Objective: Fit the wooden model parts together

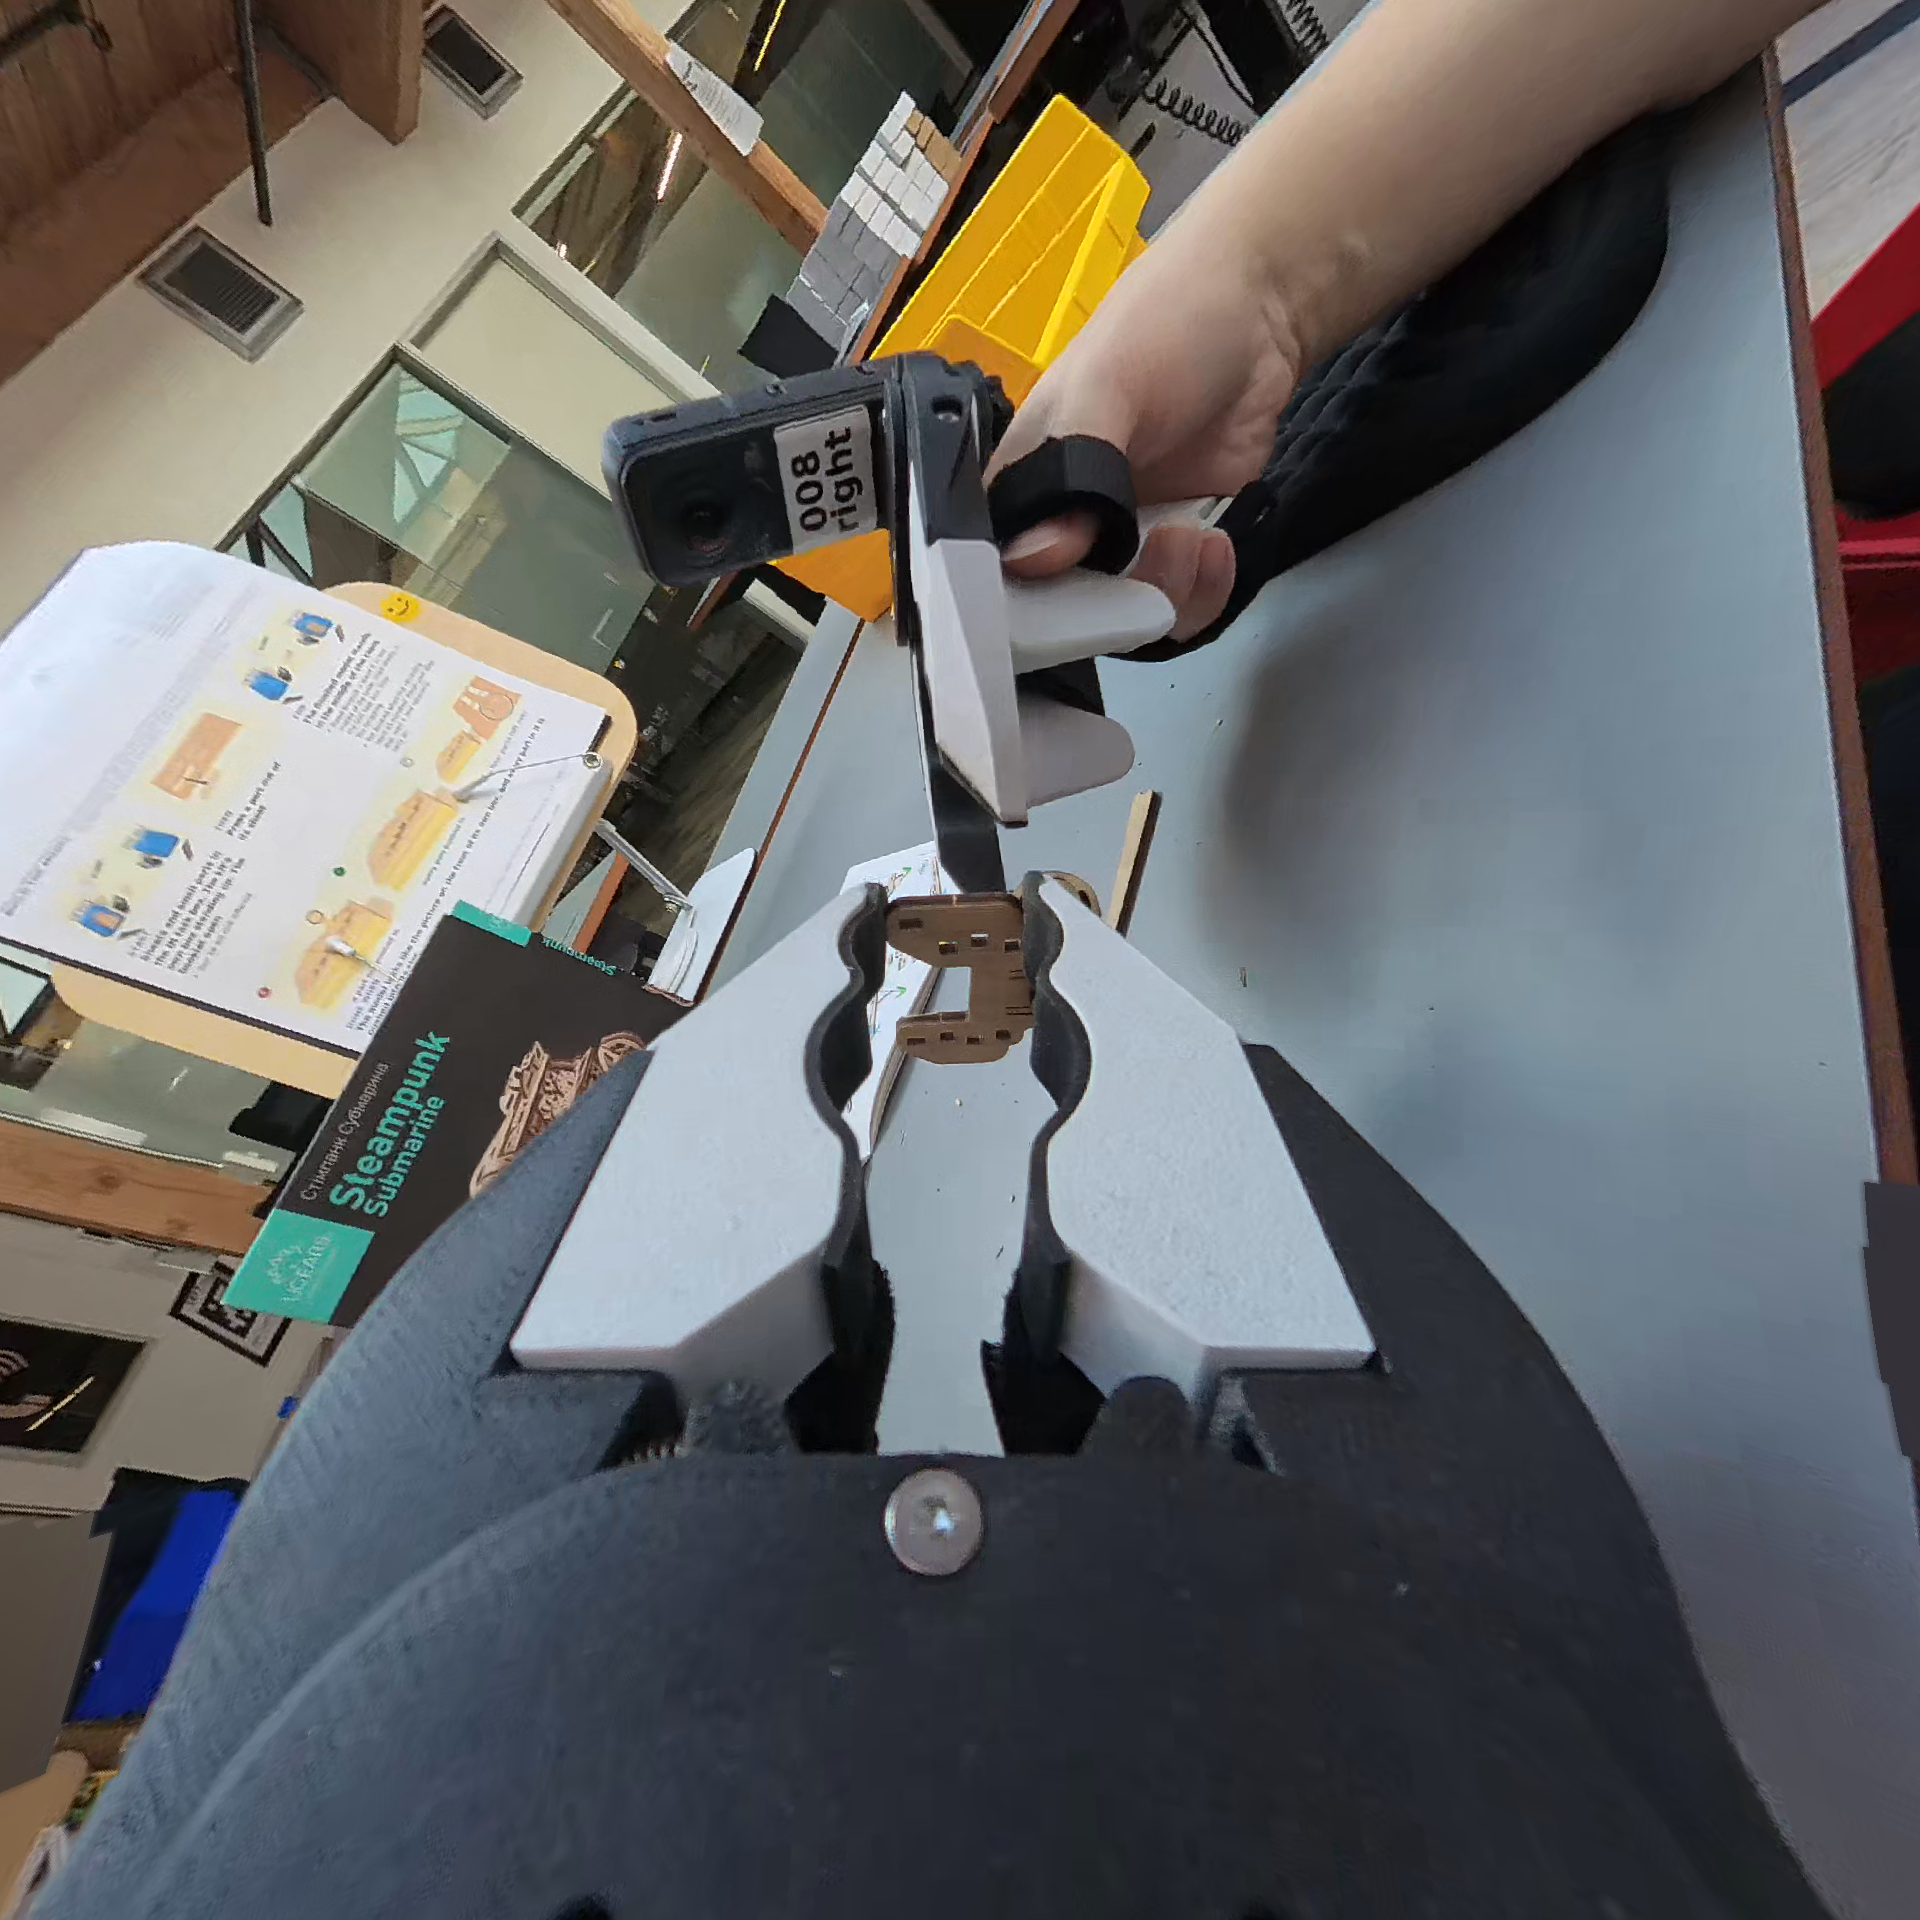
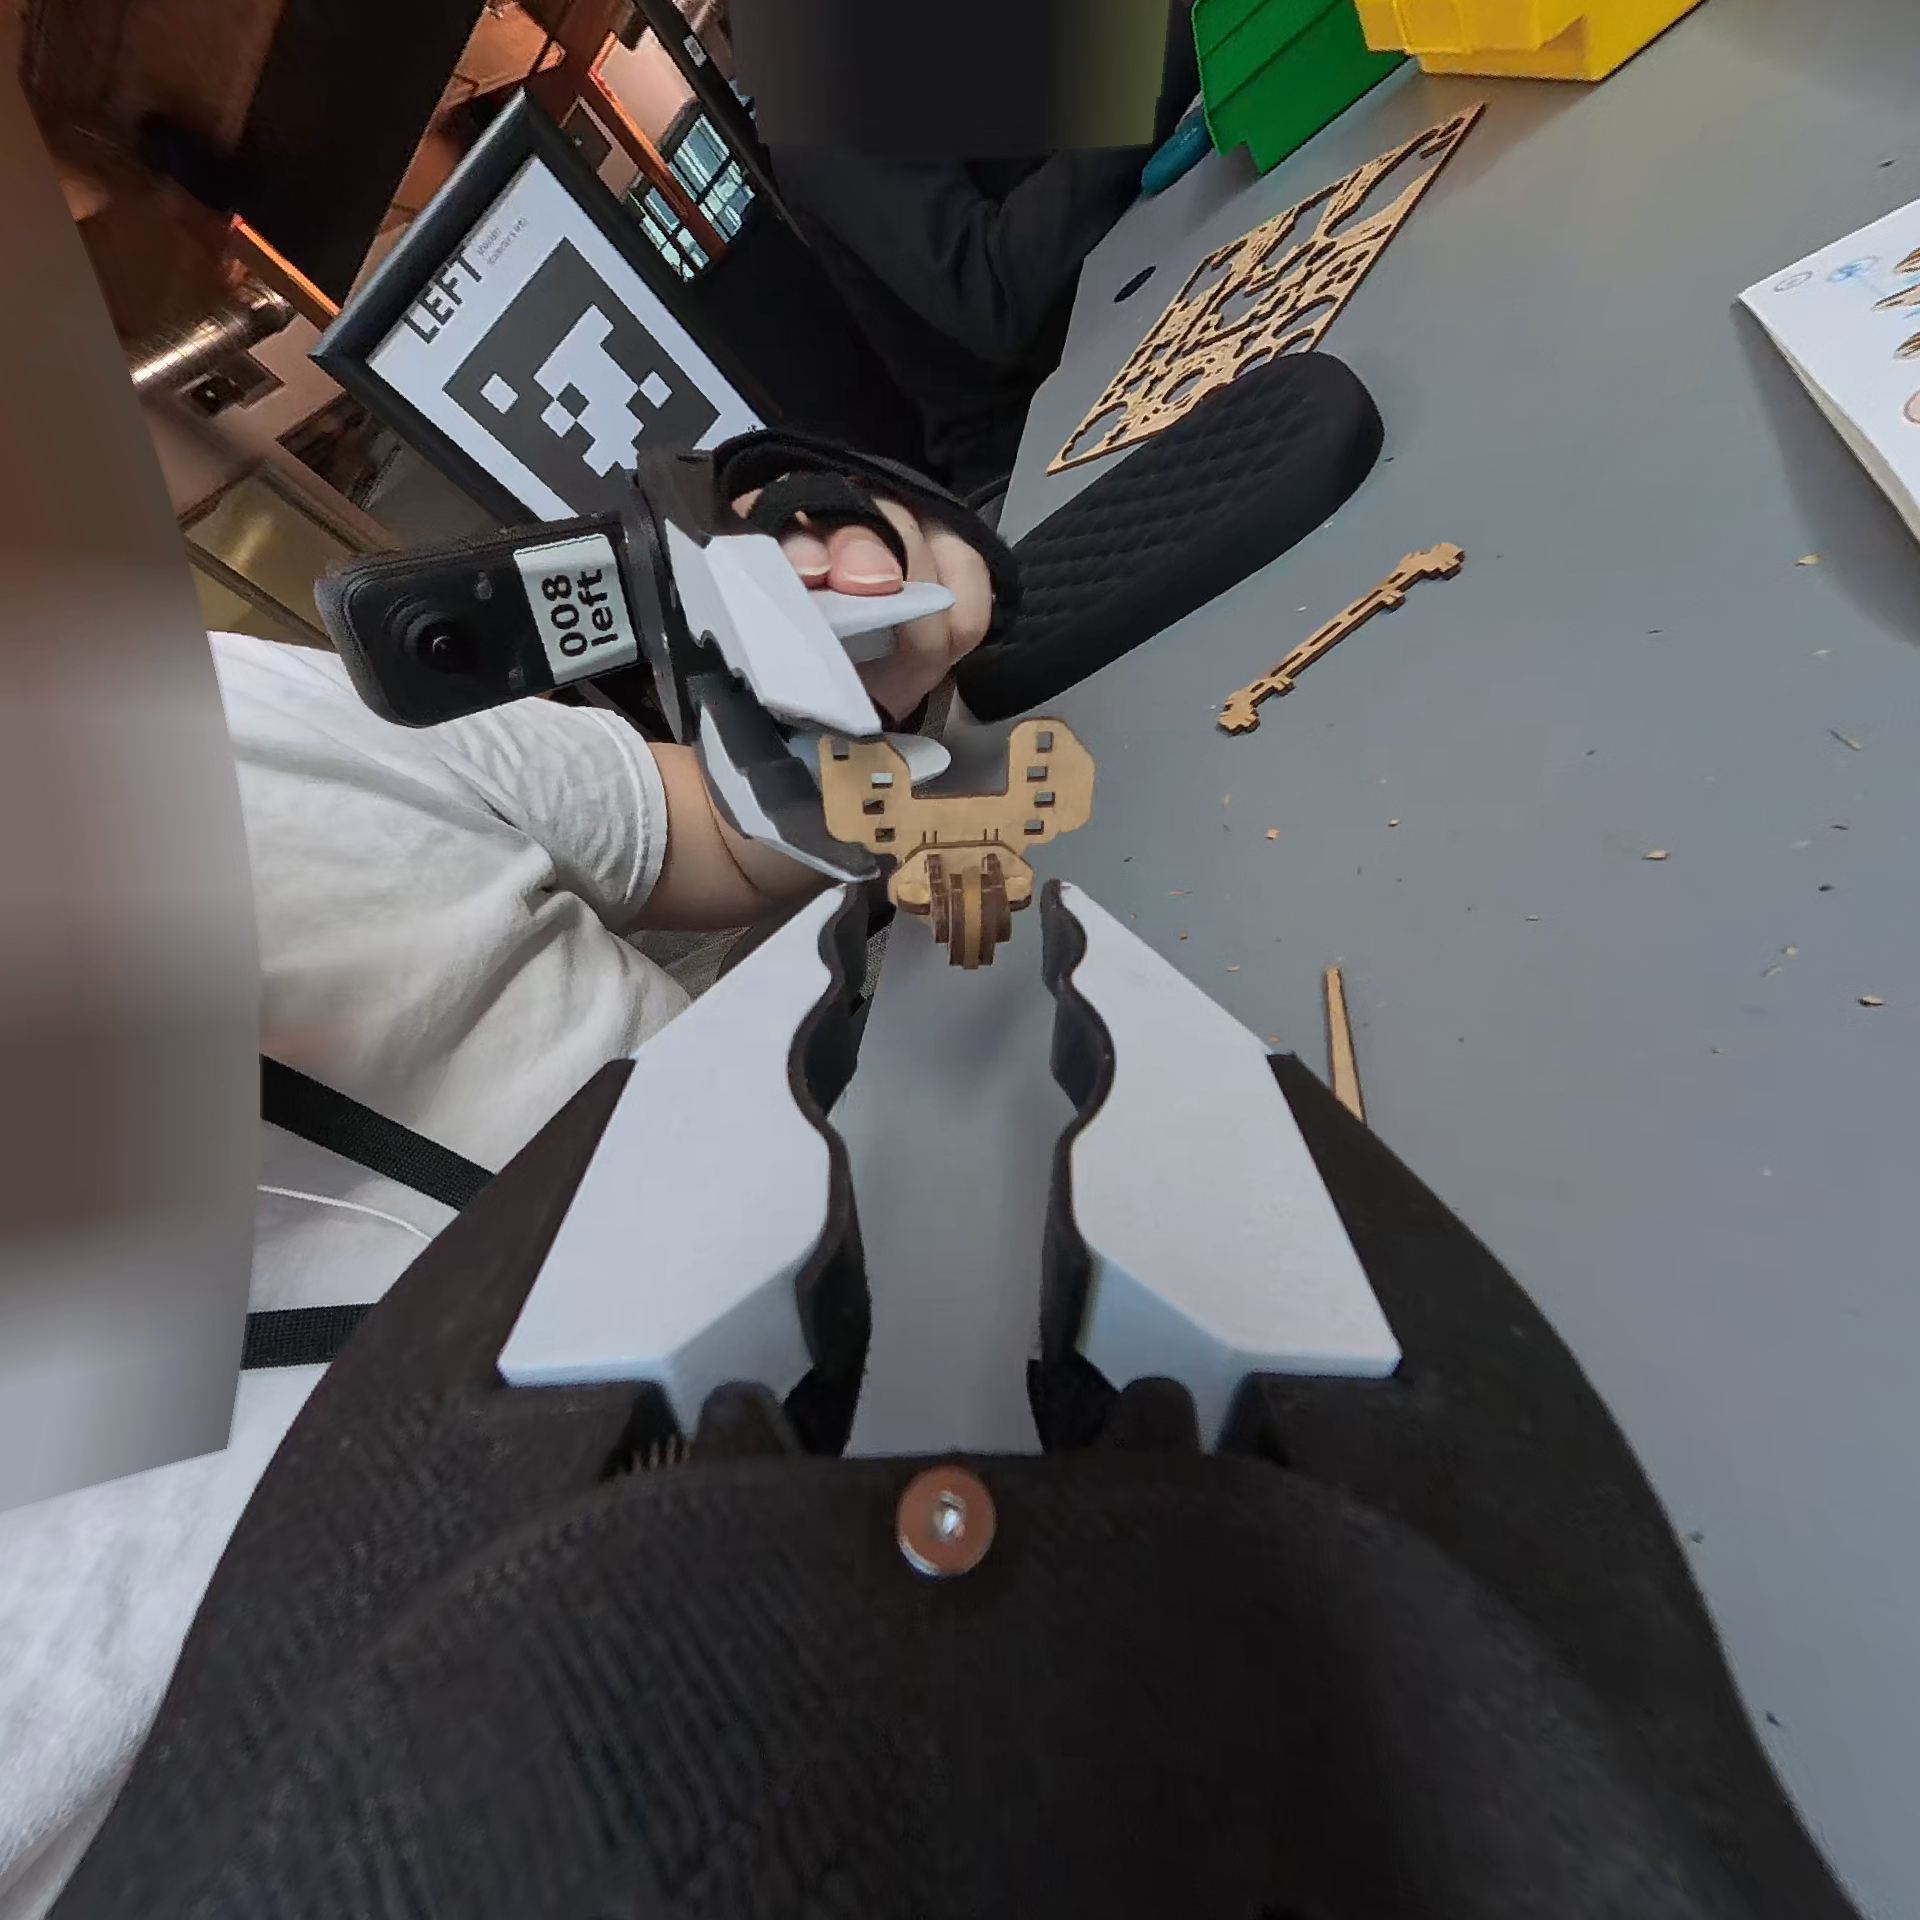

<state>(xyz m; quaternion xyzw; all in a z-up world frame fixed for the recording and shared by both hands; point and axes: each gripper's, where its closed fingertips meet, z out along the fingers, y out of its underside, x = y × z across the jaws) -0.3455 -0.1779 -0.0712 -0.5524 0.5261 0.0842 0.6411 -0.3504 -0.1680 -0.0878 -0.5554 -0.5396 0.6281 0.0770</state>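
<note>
Table [image 2: 1558, 935]: flat grey top, scattered with small wood chips and crumbs; a reddish-brown edge runs along its far side in the left wrist view.
Left tongs [image 1: 951, 904]: tips closed onto the wooden part, one tip against each of its sides.
Right tongs [image 2: 951, 899]: spread, nothing pinched between them; the small wooden knob sits just ahead of the open tips.
Wooden part [image 2: 956, 800]: flat, notched, U-shaped plywood piece with small square slots, held up off the table by the left tongs.
Wooden knob [image 2: 966, 904]: little stack of rounded discs fixed under the middle of the wooden part.
Hands: right hand [image 1: 1164, 416] and left hand [image 2: 914, 582], each around a tongs handle with a black strap over the fingers.
Wrist rest [image 2: 1174, 530]: black quilted pad lying on the table behind the left hand.
Cut-out sheet [image 2: 1268, 291]: thin plywood sheet full of holes, flat on the table beyond the pad.
Notched strip [image 2: 1340, 639]: slim loose piece lying apart on the table, right of the pad.
Booklet [image 1: 281, 790]: open illustrated pages propped on a light wooden stand [image 1: 613, 717] at the table's end.
Box [image 1: 468, 1122]: dark kit carton with teal trim, leaning below the booklet.
Bins: yellow bin [image 1: 1039, 239] and green bin [image 2: 1278, 73] at the back of the table.
Room: wooden beams, glass partitions, ceiling vents; framed black-and-white marker sign [image 2: 561, 353] behind the left hand.
</note>
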